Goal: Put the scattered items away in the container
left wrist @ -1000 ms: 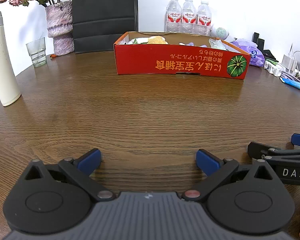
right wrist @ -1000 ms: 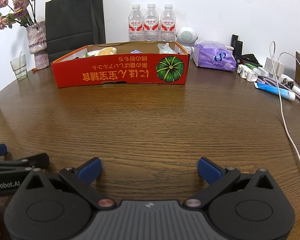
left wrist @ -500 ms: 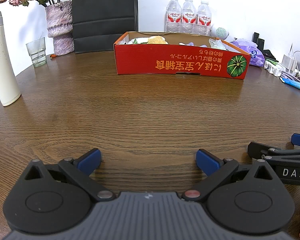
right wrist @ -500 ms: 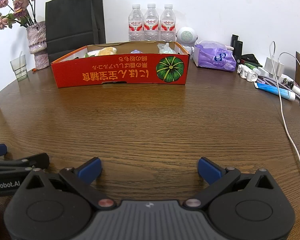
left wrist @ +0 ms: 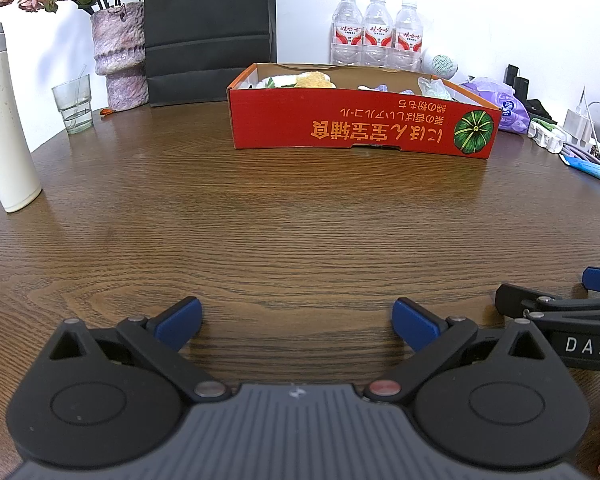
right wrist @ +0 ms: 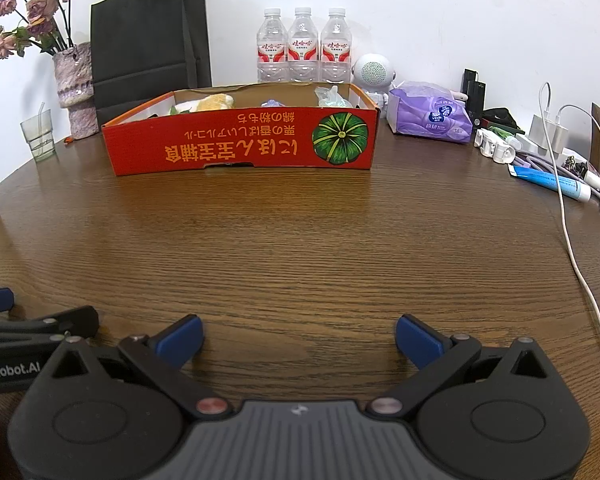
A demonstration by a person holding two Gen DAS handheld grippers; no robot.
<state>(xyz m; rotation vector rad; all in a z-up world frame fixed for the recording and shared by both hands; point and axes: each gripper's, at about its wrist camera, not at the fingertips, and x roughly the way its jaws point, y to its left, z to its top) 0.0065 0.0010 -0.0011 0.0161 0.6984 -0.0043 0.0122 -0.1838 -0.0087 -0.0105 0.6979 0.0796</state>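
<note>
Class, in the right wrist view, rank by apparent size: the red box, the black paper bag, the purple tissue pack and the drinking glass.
1. Red box and black paper bag: too close to rank, and the bag stands farther back.
2. Purple tissue pack.
3. Drinking glass, smallest.

A cardboard box sits on the table, with three water bottles behind it, a vase and glass to its left, and a tissue pack to its right.
</note>
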